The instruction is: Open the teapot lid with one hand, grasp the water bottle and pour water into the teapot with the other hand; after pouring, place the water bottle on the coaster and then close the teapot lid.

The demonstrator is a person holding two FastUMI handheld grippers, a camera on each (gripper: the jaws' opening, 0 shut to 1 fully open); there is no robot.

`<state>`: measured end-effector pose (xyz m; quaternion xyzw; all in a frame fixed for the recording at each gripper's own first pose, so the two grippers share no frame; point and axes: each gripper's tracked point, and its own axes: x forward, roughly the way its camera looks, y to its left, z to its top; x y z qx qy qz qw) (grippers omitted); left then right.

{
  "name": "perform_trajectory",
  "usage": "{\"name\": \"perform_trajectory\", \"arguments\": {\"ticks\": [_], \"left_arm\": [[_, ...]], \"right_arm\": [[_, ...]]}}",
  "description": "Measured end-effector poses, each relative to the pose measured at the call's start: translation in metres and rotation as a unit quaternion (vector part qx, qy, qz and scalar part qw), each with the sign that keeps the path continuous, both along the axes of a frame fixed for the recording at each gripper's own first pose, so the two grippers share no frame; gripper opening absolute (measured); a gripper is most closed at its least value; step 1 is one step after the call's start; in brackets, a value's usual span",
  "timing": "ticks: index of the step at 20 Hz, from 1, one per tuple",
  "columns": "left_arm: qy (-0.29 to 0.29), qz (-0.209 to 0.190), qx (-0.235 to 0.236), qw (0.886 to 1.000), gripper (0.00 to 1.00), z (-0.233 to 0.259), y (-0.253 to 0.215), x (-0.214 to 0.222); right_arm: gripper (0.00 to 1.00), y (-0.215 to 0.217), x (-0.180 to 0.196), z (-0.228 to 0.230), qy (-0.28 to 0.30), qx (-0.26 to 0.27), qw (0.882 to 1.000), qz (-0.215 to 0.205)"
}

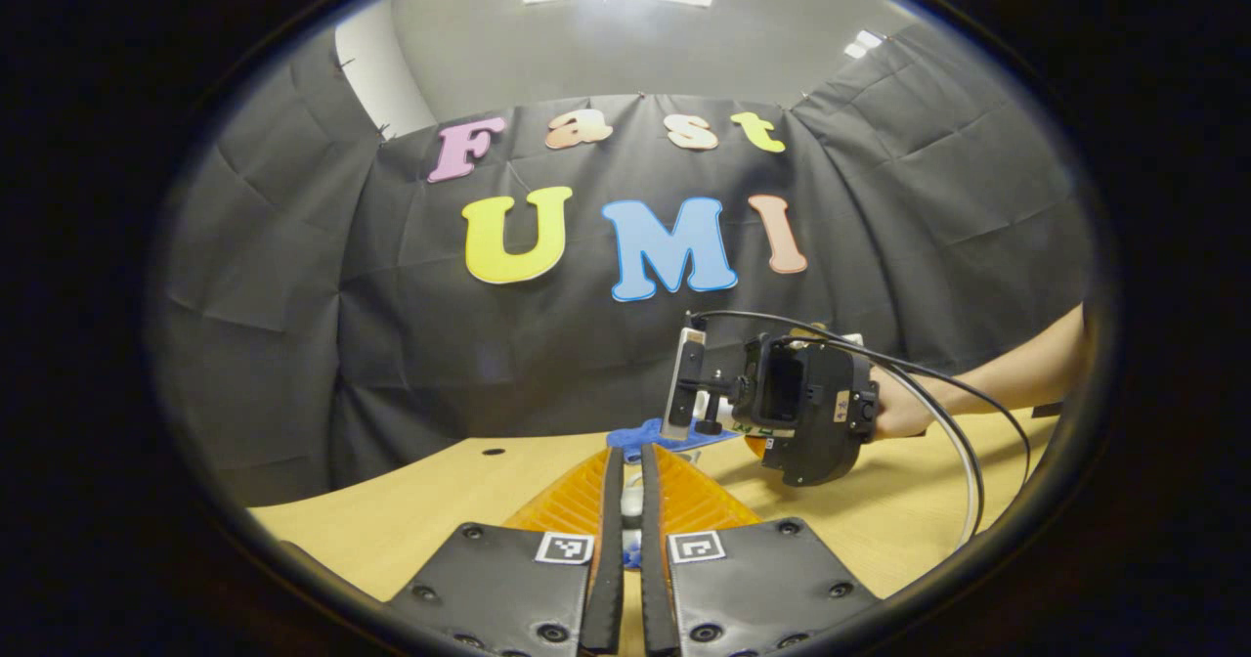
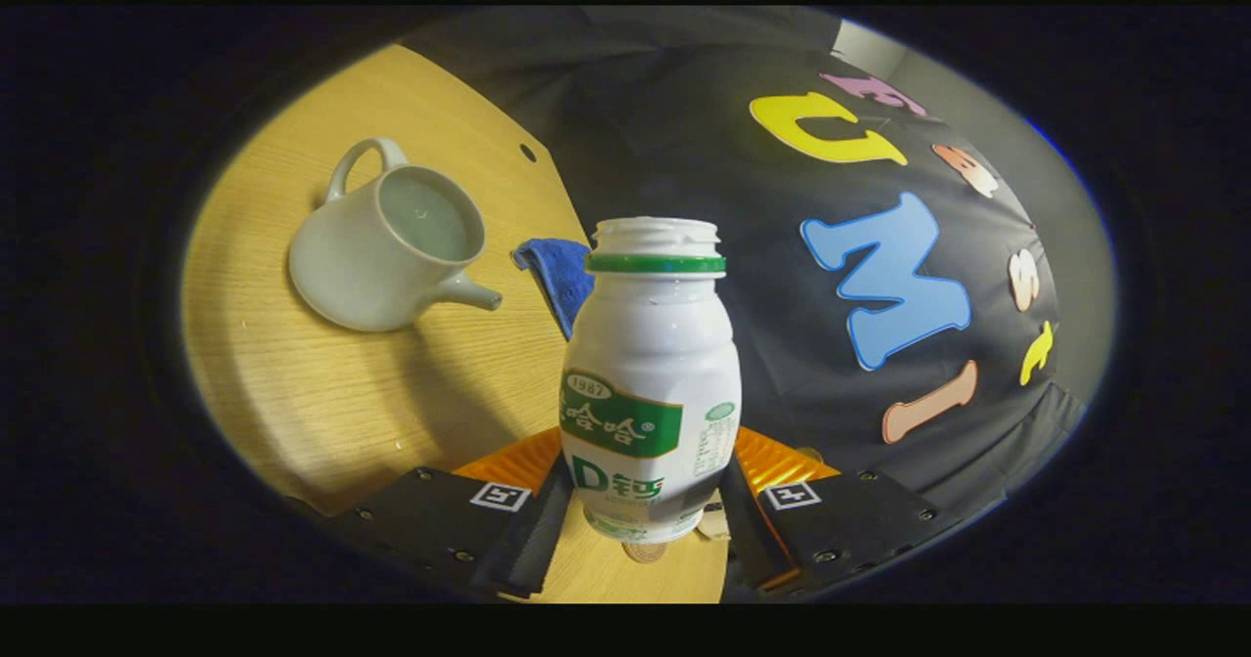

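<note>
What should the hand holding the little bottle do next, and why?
Probably swing the bottle's mouth over the teapot. The right gripper already clamps the uncapped water bottle, and the teapot stands lidless on the table, but the mouth is off to its side, so tipping now would likely spill.

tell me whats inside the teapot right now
In the right gripper view the teapot stands lidless on the table. Its mouth shows a pale, smooth interior with one small speck. Whether that is water or bare glaze, I cannot tell; the near rim hides some of the inside.
</note>
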<state>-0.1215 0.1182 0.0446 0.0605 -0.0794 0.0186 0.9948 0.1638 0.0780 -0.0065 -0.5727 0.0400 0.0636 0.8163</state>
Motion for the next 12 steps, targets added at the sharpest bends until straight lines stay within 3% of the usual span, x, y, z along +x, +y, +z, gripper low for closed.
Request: {"name": "perform_trajectory", "arguments": {"ticks": [1,4,5,12], "left_arm": [[-0.001,0.000,0.000,1.000,0.14,0.0006,-0.0001,-0.0015],[0.000,0.002,0.001,1.000,0.18,0.0005,0.0024,-0.0007],[0.000,0.002,0.002,1.000,0.14,-0.0011,0.0020,-0.0011],[0.003,0.003,0.007,1.000,0.14,-0.0026,0.0022,0.0007]], "right_arm": [[0.72,0.0005,0.0001,0.0000,-0.002,-0.006,1.000,0.001],[0.72,0.0051,0.0012,-0.0014,-0.002,-0.026,1.000,0.008],[0.72,0.0058,0.0005,-0.0019,0.000,-0.032,0.999,0.009],[0.72,0.0098,0.0008,0.0033,-0.012,-0.084,0.996,0.021]]}}
